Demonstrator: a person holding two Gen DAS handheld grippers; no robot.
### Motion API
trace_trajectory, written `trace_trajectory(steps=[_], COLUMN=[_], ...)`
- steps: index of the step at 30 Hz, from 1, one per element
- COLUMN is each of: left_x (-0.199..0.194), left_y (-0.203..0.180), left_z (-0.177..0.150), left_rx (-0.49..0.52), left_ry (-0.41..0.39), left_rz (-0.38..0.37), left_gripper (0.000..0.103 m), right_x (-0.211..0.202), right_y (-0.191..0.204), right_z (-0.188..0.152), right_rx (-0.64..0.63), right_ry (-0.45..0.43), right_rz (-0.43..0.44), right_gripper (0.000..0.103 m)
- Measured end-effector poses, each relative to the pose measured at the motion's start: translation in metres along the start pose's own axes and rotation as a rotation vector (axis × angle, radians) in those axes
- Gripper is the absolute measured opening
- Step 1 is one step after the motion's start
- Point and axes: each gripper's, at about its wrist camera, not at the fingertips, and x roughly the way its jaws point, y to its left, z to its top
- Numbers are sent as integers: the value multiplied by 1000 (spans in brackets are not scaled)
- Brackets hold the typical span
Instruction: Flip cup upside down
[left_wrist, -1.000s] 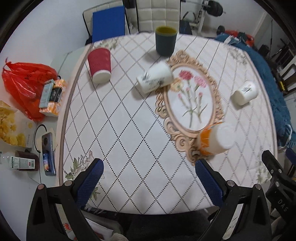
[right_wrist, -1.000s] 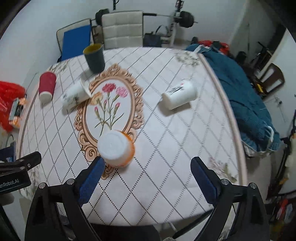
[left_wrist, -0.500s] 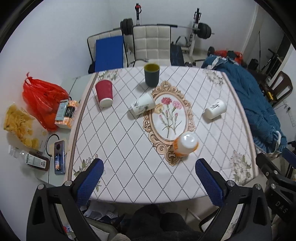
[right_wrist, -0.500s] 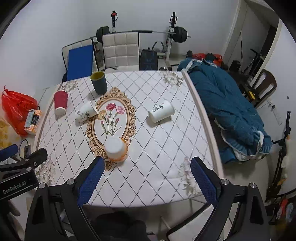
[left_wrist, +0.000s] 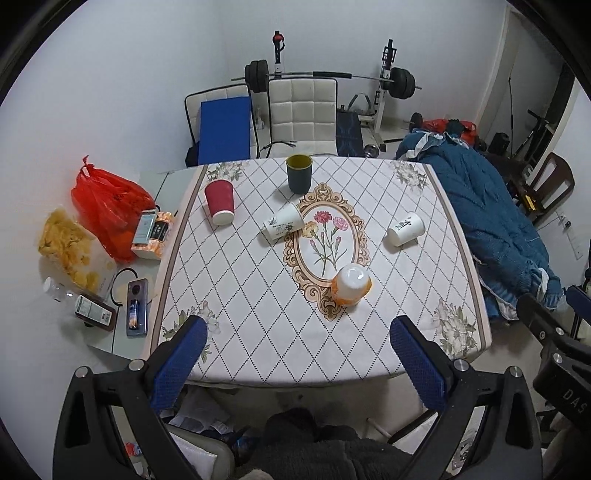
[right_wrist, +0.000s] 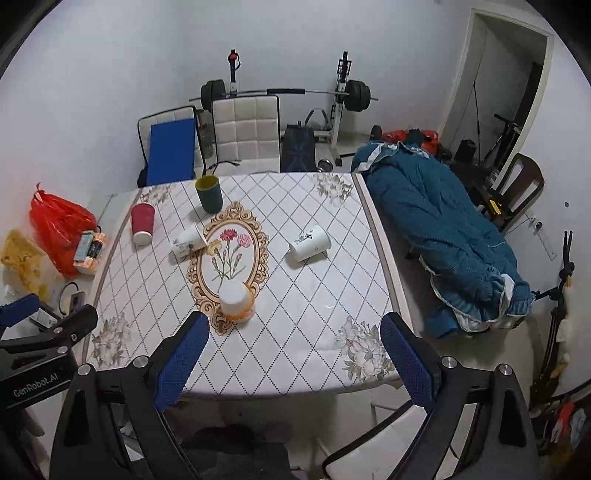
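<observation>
An orange and white cup (left_wrist: 351, 284) stands upside down on the near edge of the flower medallion; it also shows in the right wrist view (right_wrist: 236, 301). A dark green cup (left_wrist: 299, 173) stands upright at the far side. A red cup (left_wrist: 220, 202) stands upside down at the left. Two white cups lie on their sides: one (left_wrist: 282, 223) left of the medallion, one (left_wrist: 405, 228) on the right. My left gripper (left_wrist: 295, 354) and my right gripper (right_wrist: 291, 350) are both open and empty, held high above and behind the table's near edge.
The table (left_wrist: 258, 280) has a diamond-pattern cloth. A side surface on the left holds a red bag (left_wrist: 107, 206), snacks and a phone (left_wrist: 136, 308). A blue quilt (left_wrist: 491, 221) lies to the right. Chairs and a barbell rack stand behind.
Both grippers have pulled back and up, away from the table, so the whole table now shows. The cups have not moved.
</observation>
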Motion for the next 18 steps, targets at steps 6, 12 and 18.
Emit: trace_trajectory(steps=[6, 12, 18], left_x=[-21, -33, -37], left_y=[-2, -3, -5], left_z=[-1, -1, -2], left_rx=[-3, -11, -19], left_ry=[-21, -35, -40], left_rz=[-6, -4, -1], left_gripper=[102, 102, 102], right_x=[-30, -44, -52], right_y=[-3, -8, -12], right_z=[-3, 1, 6], right_rx=[-9, -4, -3], right_ry=[-21, -33, -50], right_rz=[5, 14, 19], right_gripper=[97, 97, 97])
